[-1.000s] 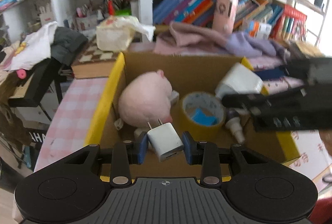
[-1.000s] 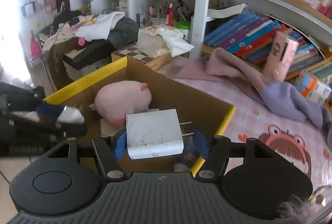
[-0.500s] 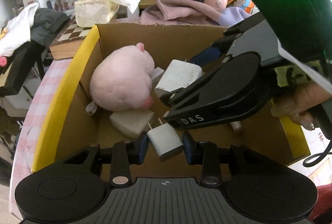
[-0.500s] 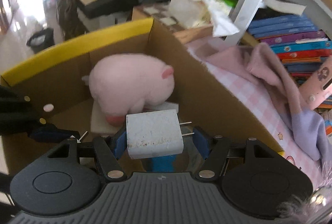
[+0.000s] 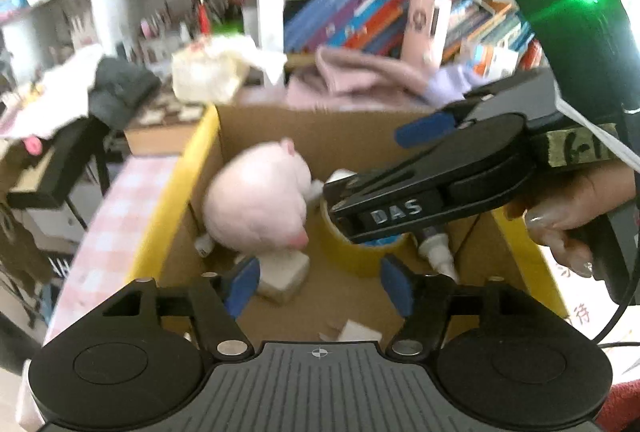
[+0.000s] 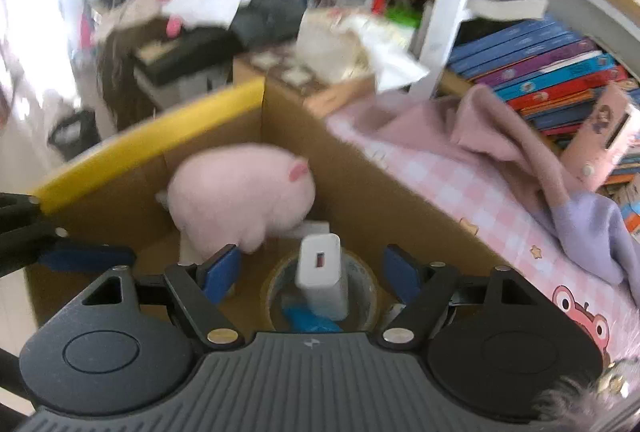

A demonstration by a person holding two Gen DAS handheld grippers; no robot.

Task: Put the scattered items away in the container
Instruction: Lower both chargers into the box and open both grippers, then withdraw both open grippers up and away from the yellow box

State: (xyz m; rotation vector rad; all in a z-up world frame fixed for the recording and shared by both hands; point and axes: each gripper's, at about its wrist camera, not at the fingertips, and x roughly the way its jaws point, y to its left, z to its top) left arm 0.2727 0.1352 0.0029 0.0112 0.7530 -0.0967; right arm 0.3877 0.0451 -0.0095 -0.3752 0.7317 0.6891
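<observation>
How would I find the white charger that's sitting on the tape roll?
Look inside the cardboard box with yellow-edged flaps, beside the pink plush pig. The white charger lies across the tape roll, a port in its end.

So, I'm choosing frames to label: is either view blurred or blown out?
Left wrist view: shelves and pink plush smeared by motion blur, a green lamp flares top right. Right wrist view: similar blur, window glare whitens the left edge, yet the white charger in the tape roll reads fairly clearly.

A pink checked tabletop (image 6: 452, 188) carries the cardboard box (image 6: 360, 168) and pink cloth (image 6: 492, 128).
</observation>
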